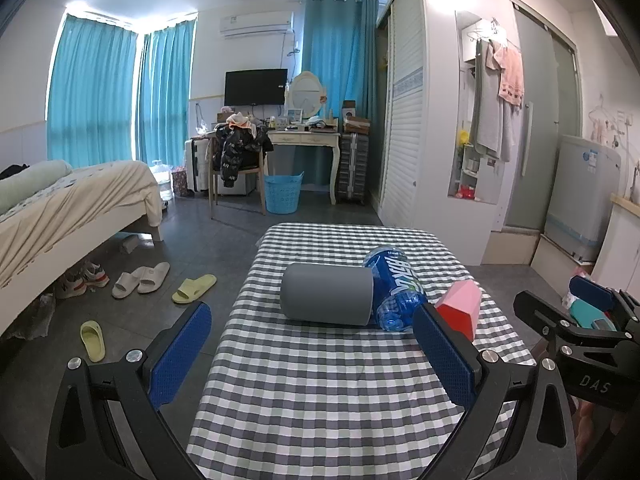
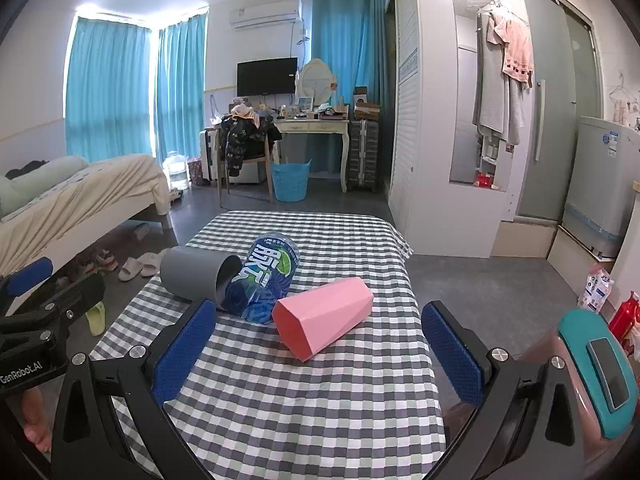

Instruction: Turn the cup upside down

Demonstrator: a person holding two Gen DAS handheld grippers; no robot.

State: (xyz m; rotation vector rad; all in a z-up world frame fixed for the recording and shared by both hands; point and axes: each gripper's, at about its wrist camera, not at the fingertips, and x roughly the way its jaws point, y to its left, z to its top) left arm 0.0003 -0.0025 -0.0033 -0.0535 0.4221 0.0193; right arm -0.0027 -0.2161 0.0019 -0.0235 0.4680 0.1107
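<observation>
my left gripper (image 1: 312,344) was wide open and held nothing. my right gripper (image 2: 320,344) was wide open too, with nothing in it. 3 things lay on their sides in the middle of the checked table (image 2: 304,408): a grey cup (image 1: 327,294), a blue bottle (image 1: 394,290) touching it, and a pink cup (image 2: 322,318) by the bottle, nearer the right edge.

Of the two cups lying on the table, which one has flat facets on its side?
The pink cup, nearest the right claw; the grey cup beyond the blue bottle is smooth and round.
</observation>
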